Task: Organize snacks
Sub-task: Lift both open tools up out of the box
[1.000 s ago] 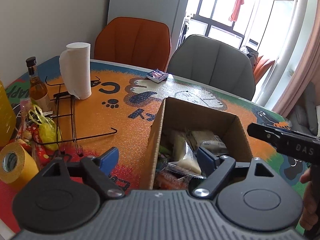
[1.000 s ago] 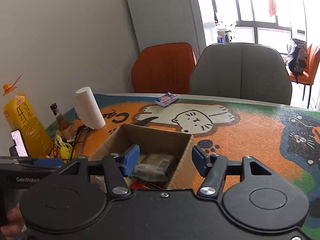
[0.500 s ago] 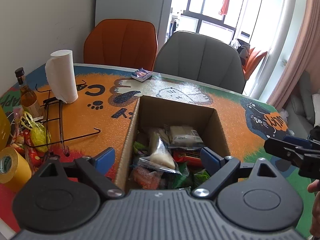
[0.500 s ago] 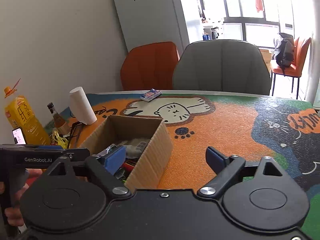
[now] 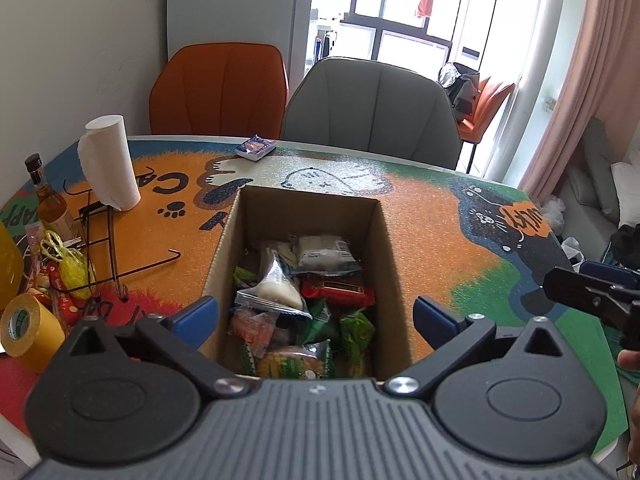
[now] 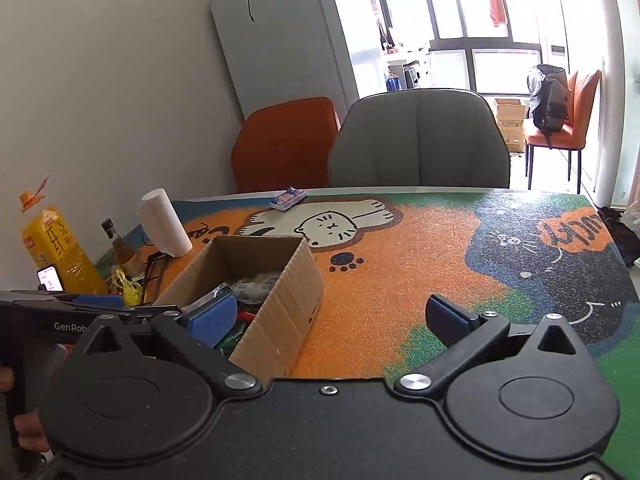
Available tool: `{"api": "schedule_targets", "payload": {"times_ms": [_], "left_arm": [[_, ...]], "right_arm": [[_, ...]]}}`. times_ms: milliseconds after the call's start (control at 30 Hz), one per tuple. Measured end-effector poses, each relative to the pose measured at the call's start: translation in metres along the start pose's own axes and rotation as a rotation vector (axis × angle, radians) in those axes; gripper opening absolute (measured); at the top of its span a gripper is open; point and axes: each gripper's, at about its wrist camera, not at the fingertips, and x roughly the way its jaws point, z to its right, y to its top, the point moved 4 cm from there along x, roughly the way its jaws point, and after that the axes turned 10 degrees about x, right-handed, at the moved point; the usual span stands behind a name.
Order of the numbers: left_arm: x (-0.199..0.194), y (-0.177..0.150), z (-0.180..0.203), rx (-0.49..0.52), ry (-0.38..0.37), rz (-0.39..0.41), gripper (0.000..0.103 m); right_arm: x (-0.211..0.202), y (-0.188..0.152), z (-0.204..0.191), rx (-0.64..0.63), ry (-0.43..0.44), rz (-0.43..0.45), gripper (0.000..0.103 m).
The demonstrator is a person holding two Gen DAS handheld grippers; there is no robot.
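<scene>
An open cardboard box point(image 5: 384, 248) stands on the cat-print table mat point(image 5: 424, 232), filled with several wrapped snacks: a white packet point(image 5: 324, 252), a red bar point(image 5: 336, 290) and green packs. My left gripper point(image 5: 316, 316) hovers at the box's near end, its jaws opening wide to either side with nothing pressed between the blue pads. My right gripper point(image 6: 330, 316) is just right of the box point(image 6: 288, 296), jaws opening too and holding nothing; its left pad hangs over the box's near corner. One small snack packet point(image 5: 256, 147) lies alone at the far table edge.
At the left stand a paper towel roll point(image 5: 108, 164), a brown bottle point(image 5: 48, 200), a black wire rack point(image 5: 108, 248), a yellow bag of sweets point(image 5: 68, 264) and a tape roll point(image 5: 28, 332). A juice bottle point(image 6: 56, 248) is by the wall. Orange point(image 5: 220, 88) and grey point(image 5: 372, 108) chairs stand behind the table.
Both grippers' jaws have spread wider. Both have drawn back and shifted right: the box now sits centred in the left wrist view and further left in the right wrist view.
</scene>
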Motion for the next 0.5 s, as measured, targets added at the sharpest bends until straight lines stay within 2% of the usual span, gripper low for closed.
{"api": "schedule_targets", "payload": {"times_ms": [133, 500], "left_arm": [[-0.012, 0.0, 0.008, 0.01, -0.004, 0.011, 0.103], [-0.054, -0.005, 0.027, 0.034, -0.038, 0.066, 0.103]], "right_arm": [[-0.012, -0.002, 0.002, 0.0, -0.013, -0.005, 0.103], [-0.063, -0.005, 0.003, -0.01, -0.046, 0.064, 0.103]]}}
